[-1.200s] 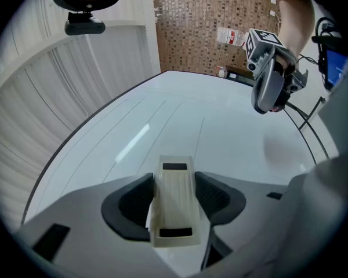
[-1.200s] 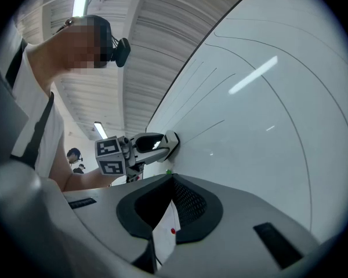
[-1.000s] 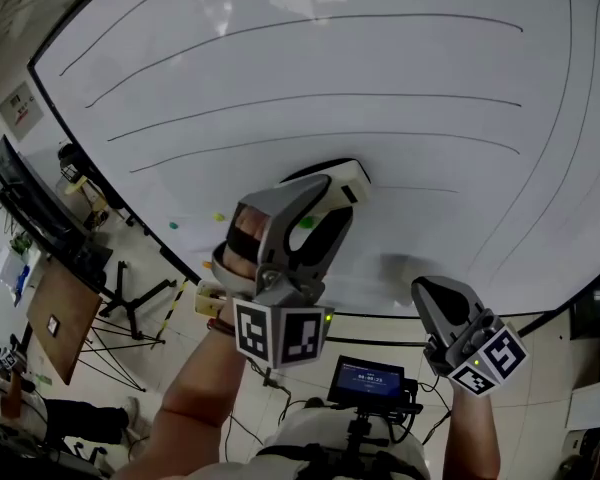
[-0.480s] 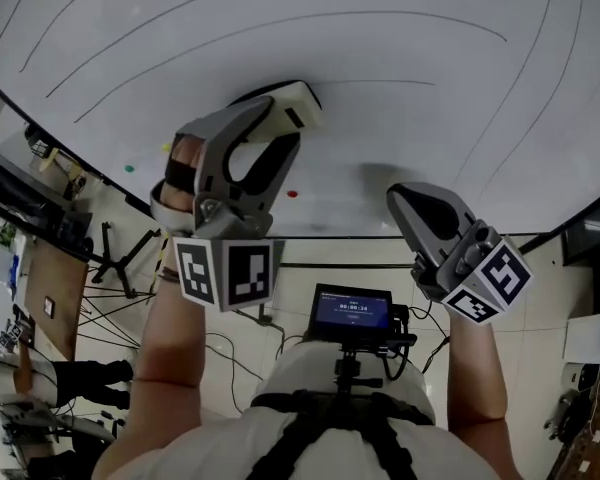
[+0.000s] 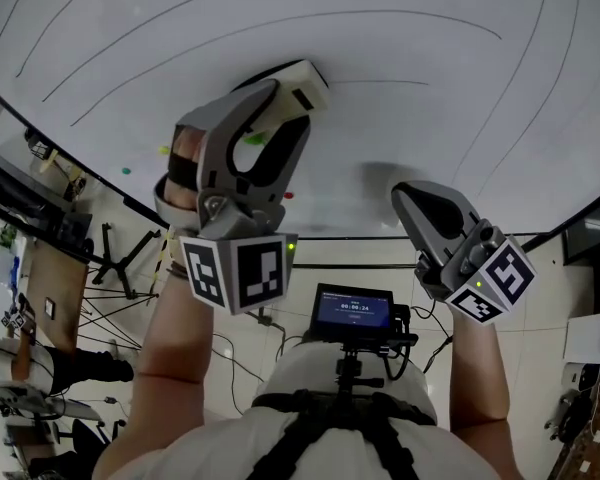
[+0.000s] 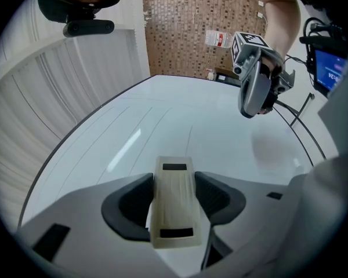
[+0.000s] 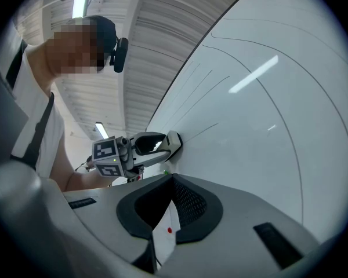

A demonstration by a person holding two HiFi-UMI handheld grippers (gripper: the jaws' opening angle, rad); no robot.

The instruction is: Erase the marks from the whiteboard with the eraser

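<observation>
The whiteboard (image 5: 400, 138) fills the upper head view and carries several long curved black lines (image 5: 380, 15) plus a short one (image 5: 385, 83). My left gripper (image 5: 280, 93) is shut on a cream eraser (image 5: 302, 80), whose end is pressed against the board just left of the short line. In the left gripper view the eraser (image 6: 173, 207) sits clamped between the dark pads (image 6: 130, 204). My right gripper (image 5: 420, 203) hovers off the board to the lower right, shut with nothing in it; its tips meet in the right gripper view (image 7: 173, 179).
Small coloured magnets dot the board's lower part: red (image 5: 288, 195), green (image 5: 126, 170), yellow (image 5: 164, 149). The board's black frame (image 5: 380, 236) runs just below the grippers. A chest-mounted screen (image 5: 352, 313) sits under them. Stands and cables clutter the floor at left (image 5: 110, 268).
The head view has tipped downward, so the board sits higher in frame. My left gripper with the eraser has shifted slightly up the board. The right gripper has barely moved.
</observation>
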